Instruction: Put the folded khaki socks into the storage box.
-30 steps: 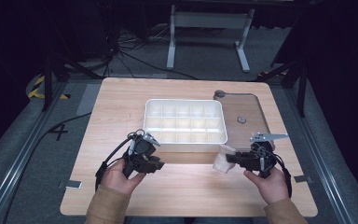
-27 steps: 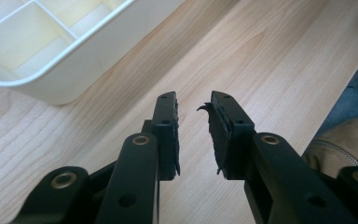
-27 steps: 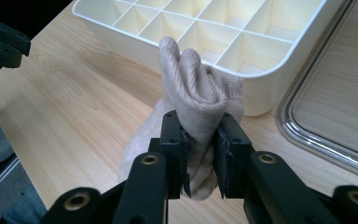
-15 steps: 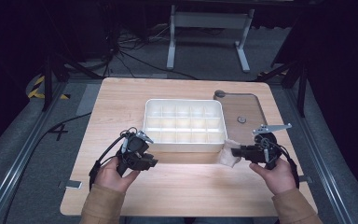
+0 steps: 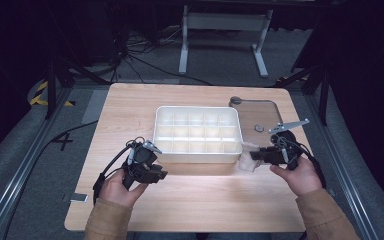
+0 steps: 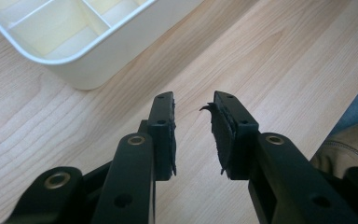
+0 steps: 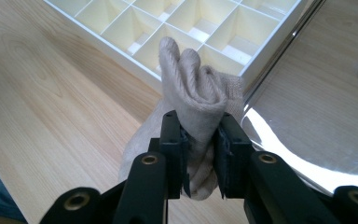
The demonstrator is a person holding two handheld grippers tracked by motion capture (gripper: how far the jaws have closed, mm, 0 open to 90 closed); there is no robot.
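Clamping a rolled beige sock [image 7: 196, 88] between its jaws, the right claw [image 7: 200, 140] sits at about four o'clock on the desk [image 5: 205, 200], just off the near right corner of the white compartment tray [image 5: 197, 150]. In the high view the sock [image 5: 246, 162] shows as a pale bundle at the tip of the right claw [image 5: 258, 155], low over the desk and just beside the tray's front wall; whether its lower end touches the wood cannot be told. Seen from the right gripper view, the sock rises above the jaws with the tray's empty cells [image 7: 205, 28] right behind it, and a clear lid [image 7: 317, 116] with a small knob lies on the desk at the tray's three o'clock side.

Over at about seven o'clock, the left claw [image 6: 193, 135] is released, its jaws parted with nothing between them, hovering over bare wood near the tray's near left corner [image 6: 81, 70]. In the high view the left claw [image 5: 147, 167] points toward the tray.

Judging from this, the step in hand is carrying the sock to the tray. Every cell looks empty, so the work seems to be at its start. Next, the right claw would need to lift the sock above the rim, bring it over a cell toward twelve o'clock, lower it and let go. Since the bundle looks about as wide as a cell, it may snag on a divider.
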